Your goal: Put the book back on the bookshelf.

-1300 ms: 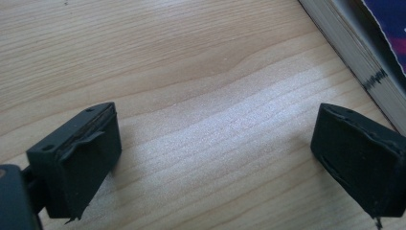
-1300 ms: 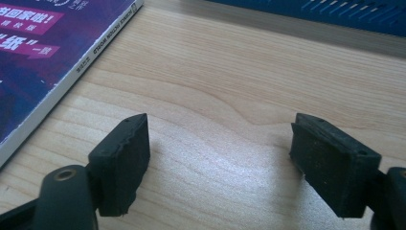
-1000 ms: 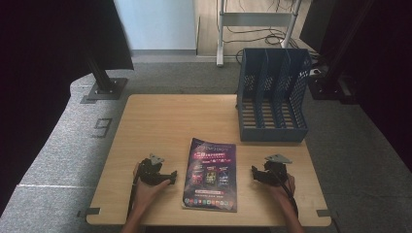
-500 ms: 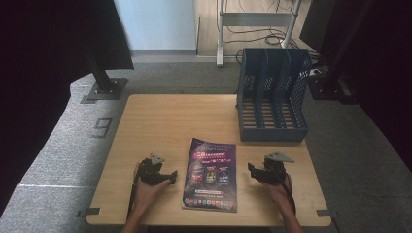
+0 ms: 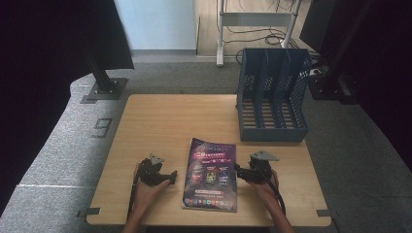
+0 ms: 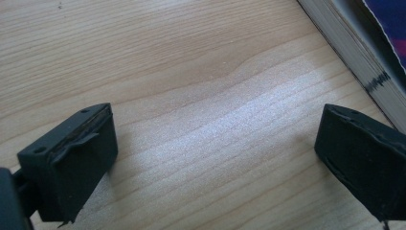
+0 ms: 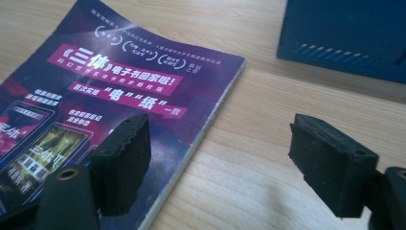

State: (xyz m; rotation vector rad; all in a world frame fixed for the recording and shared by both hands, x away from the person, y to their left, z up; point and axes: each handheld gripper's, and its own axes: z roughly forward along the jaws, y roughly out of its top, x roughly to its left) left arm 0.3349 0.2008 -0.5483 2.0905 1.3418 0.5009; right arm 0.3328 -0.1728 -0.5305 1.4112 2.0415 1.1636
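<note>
A magazine [image 5: 211, 174] lies flat on the worktop [image 5: 165, 121], the blue file rack [image 5: 272, 94] behind it. Left gripper [image 5: 171, 177] and right gripper [image 5: 238, 170] flank it, fingers spread and empty, apparently just clear of its edges.

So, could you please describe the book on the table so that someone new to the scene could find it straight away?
Start at the wooden table and look to its near edge, in front of the blue file rack. The book lies flat there between the left gripper and the right gripper. Its dark purple cover with pink banners and white lettering sets it apart.
</note>
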